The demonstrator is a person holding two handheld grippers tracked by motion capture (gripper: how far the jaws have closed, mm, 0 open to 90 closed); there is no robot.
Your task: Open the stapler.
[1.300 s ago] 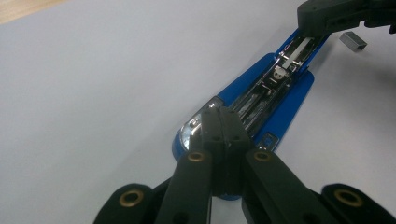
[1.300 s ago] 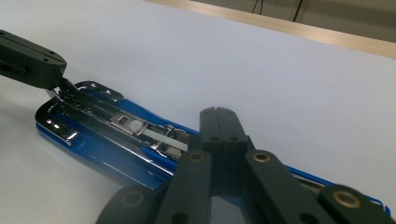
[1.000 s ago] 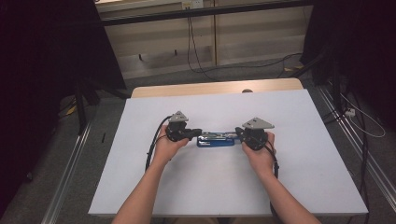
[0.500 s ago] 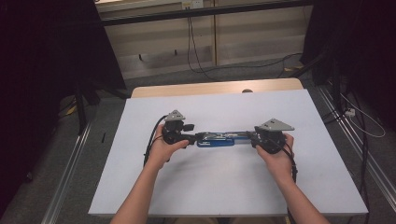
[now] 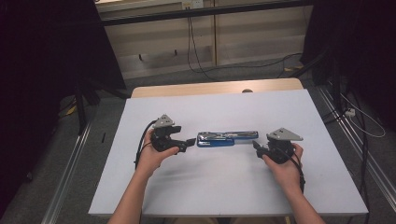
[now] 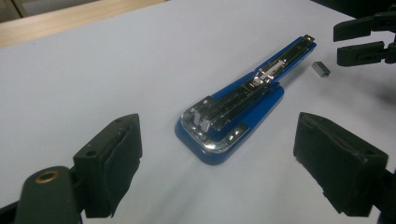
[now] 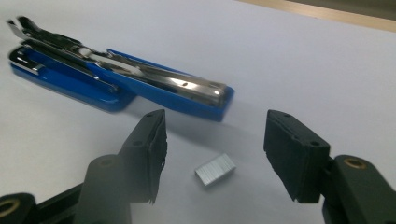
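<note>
**Staple block sits between your right jaws; stapler lies crosswise between both hands**

Your right gripper point(image 7: 212, 154) stands wide open with nothing in it, and the small block of staples point(image 7: 215, 169) lies on the table right between its two pads, a little nearer the left pad, not touching either. That is the relation your next move turns on: the block is straight ahead and low, so a short push forward and down looks enough to close on it. Its long side runs roughly across the gap, so you would pinch it end to end.

Just beyond the block lies the blue stapler point(image 7: 116, 84), opened out flat with its metal magazine exposed. Its long axis runs left to right across the white table point(image 5: 233, 191), from one gripper toward the other, and its thin end points at your right hand.

Your left gripper point(image 6: 217, 163) is also wide open and empty, facing the stapler's point(image 6: 233, 112) broad end, near it but apart. For the staples point(image 6: 321, 68), your right hand is plainly the nearer one.

Compared with half a second ago, both grippers have let go of the stapler's point(image 5: 227, 138) ends and drawn back; your right gripper point(image 5: 257, 146) has moved off farther, and the stapler itself lies where it lay.
</note>
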